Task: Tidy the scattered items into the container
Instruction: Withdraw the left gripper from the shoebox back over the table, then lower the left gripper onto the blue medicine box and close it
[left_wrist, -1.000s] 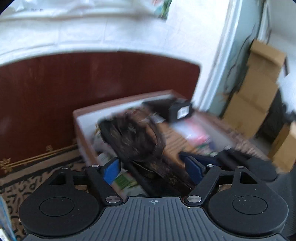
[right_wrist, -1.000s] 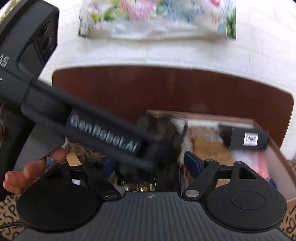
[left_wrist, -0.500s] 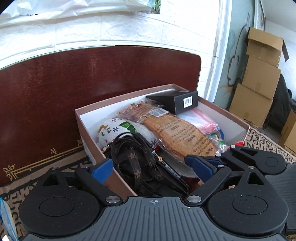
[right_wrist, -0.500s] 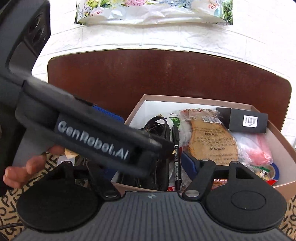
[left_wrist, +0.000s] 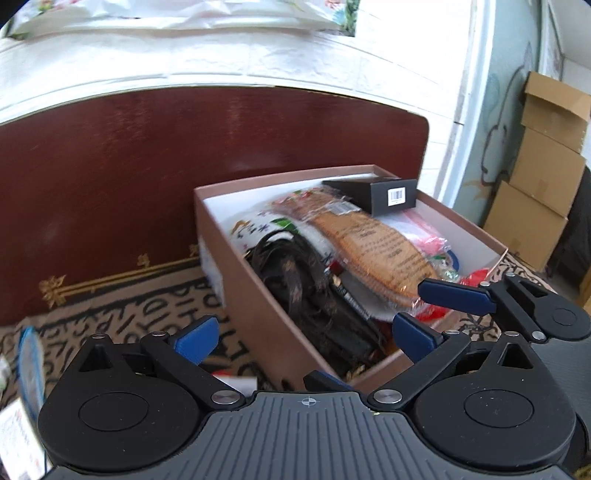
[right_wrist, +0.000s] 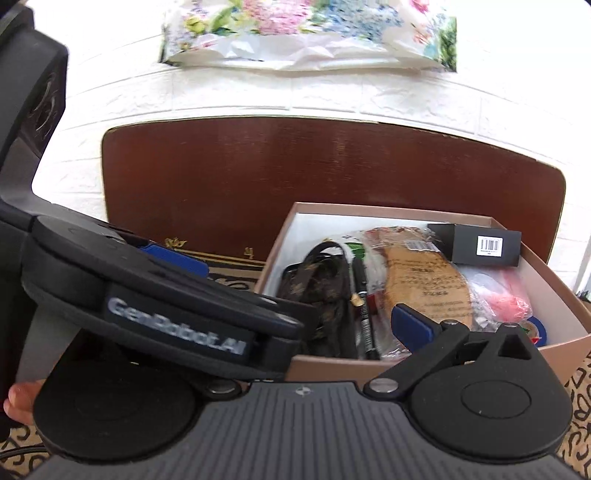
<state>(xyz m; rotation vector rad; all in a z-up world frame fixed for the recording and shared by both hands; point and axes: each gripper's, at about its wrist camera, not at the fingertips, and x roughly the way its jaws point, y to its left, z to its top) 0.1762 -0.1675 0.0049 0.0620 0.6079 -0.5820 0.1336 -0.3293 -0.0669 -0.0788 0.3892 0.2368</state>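
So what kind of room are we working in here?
Probably a lived-in home room, perhaps a bedroom: a dark wooden board like a headboard against a white brick-pattern wall, a patterned cloth under the open box, and stacked cardboard cartons.

The only lettering I can make out is "GenRobot.AI", blurred, in pale letters on the side of the left gripper (right_wrist: 177, 328). The small black box (right_wrist: 480, 245) in the far right of the container (right_wrist: 388, 363) carries a white barcode label, digits illegible.
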